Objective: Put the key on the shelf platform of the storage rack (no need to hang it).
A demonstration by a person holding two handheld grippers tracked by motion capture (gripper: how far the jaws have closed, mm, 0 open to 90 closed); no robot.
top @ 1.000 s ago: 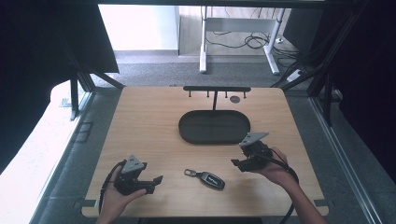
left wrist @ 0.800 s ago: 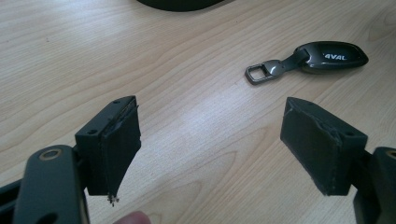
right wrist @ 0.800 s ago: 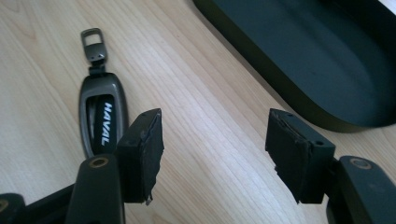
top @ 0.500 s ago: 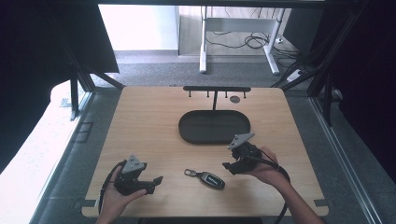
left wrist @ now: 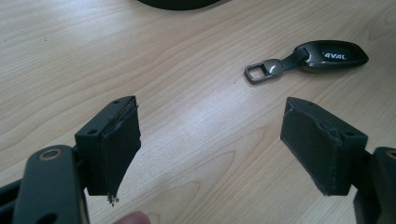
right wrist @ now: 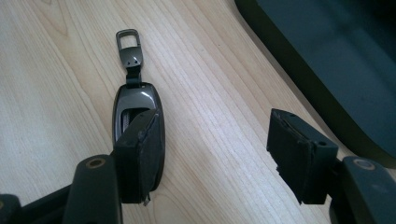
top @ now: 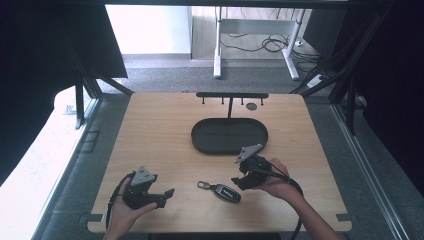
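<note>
Looking at that key fob, it's a slim dark oval with a glossy shell, a short strap and a grey metal loop at one end. It's lying flat on the table, just in front of your right gripper and off to the far right of your left gripper, well apart from that one.

Your right gripper's jaws are spread, they've just been opening a bit more, and nothing is between them. In the right gripper view the left pad sits over the near end of the fob, though I can't tell if it's touching. The dark oval tray, matte with a raised rim, is just past the right jaw.

Your left gripper is spread wide with bare wood between the pads. Pads look like worn black rubber, frayed at the edges.

The left gripper view gives you white lettering on the fob's face. The high view adds the black hook rack behind the tray. Table is pale wood with a fine straight grain.
</note>
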